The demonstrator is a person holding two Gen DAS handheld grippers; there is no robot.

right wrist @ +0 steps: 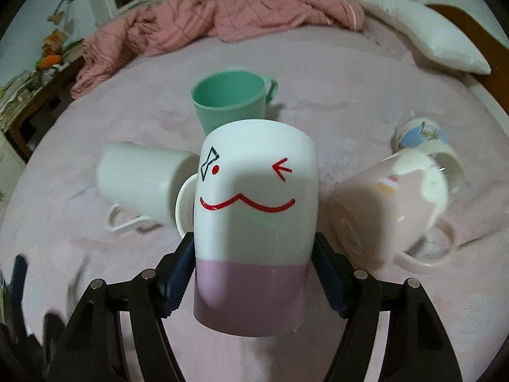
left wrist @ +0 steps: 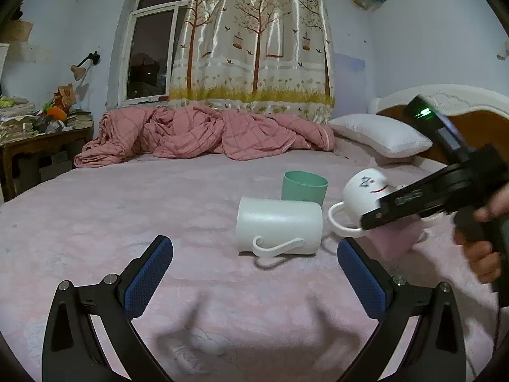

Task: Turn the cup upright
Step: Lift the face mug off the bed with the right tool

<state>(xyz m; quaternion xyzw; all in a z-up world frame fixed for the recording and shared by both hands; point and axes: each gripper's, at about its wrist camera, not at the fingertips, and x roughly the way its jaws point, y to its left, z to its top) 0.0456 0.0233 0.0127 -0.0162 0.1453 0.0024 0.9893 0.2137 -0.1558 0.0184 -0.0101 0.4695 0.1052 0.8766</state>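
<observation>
My right gripper (right wrist: pixel 253 273) is shut on a white and lilac face mug (right wrist: pixel 254 210) with a red smile, held above the bed. From the left wrist view the same mug (left wrist: pixel 366 191) sits in the right gripper (left wrist: pixel 394 203), tilted. My left gripper (left wrist: pixel 254 251) is open and empty, low over the bed, just in front of a plain white mug (left wrist: pixel 278 229) lying on its side with its handle toward me. That white mug also shows in the right wrist view (right wrist: pixel 143 178).
A green cup (left wrist: pixel 303 189) stands upright behind the white mug, also seen in the right wrist view (right wrist: pixel 230 102). A pink mug (right wrist: pixel 391 203) and a blue-patterned cup (right wrist: pixel 423 133) lie on their sides at right. A pink quilt (left wrist: pixel 197 133), a pillow (left wrist: pixel 378 133) and a side table (left wrist: pixel 38 140) ring the bed.
</observation>
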